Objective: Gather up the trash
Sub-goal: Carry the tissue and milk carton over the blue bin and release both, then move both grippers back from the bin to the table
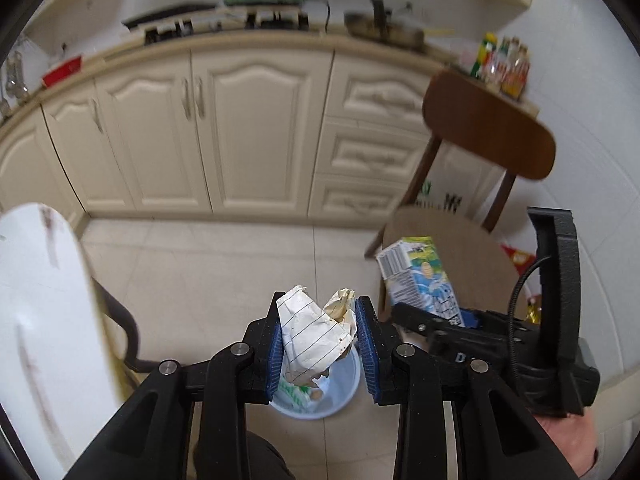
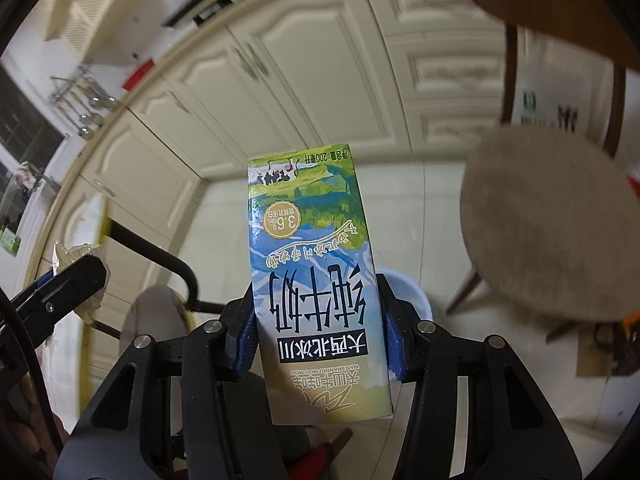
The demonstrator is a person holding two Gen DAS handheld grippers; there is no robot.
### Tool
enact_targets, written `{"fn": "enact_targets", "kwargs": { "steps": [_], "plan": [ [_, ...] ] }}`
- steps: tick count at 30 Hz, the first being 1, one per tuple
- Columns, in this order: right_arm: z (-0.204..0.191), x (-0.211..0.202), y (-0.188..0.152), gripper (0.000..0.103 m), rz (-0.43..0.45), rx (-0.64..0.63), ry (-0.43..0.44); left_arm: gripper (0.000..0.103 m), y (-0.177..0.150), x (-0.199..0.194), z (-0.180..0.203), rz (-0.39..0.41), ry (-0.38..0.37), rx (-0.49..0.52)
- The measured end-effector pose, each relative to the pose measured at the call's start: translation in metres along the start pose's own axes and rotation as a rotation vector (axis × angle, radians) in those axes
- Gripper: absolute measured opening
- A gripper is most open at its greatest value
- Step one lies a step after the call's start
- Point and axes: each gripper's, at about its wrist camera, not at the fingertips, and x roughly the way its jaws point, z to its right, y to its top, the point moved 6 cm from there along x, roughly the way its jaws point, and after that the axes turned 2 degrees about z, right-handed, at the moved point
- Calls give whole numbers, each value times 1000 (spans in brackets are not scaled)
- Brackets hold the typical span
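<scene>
My left gripper [image 1: 320, 340] is shut on a crumpled ball of lined paper [image 1: 316, 332] and holds it right above a pale blue waste bin [image 1: 348, 384] on the floor; the bin has a green-and-white wrapper inside. My right gripper [image 2: 318, 328] is shut on a green-and-blue milk carton [image 2: 312, 280], held upside down in the air. The carton [image 1: 420, 276] and the right gripper also show at the right of the left wrist view. The bin's rim [image 2: 416, 292] shows just behind the carton. The left gripper's finger with paper [image 2: 80, 280] appears at the left of the right wrist view.
A wooden chair with a round beige seat [image 1: 452, 248] stands right of the bin. Cream kitchen cabinets [image 1: 248, 132] line the far side. A white board-like object [image 1: 44, 320] on a black frame stands at the left. The floor is pale tile [image 1: 224, 264].
</scene>
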Motion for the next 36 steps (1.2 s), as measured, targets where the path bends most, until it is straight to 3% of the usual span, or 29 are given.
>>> {"fn": "enact_targets", "kwargs": {
  "steps": [10, 15, 20, 23, 26, 36],
  "plan": [
    [33, 63, -10, 48, -103, 54, 7, 31, 47, 120, 8, -159, 29, -22],
    [38, 87, -9, 51, -134, 47, -12, 40, 57, 160, 4, -204, 75, -25],
    [45, 98, -12, 78, -147, 80, -27, 73, 61, 168, 1, -200, 135, -31],
    [50, 96, -13, 94, -145, 102, -42, 87, 62, 170, 5, -188, 180, -13],
    [56, 89, -13, 103, -134, 127, -65, 98, 55, 160, 13, -174, 199, 11],
    [51, 48, -3, 103, -65, 144, -116, 101, 34, 100, 21, -118, 174, 17]
  ]
}}
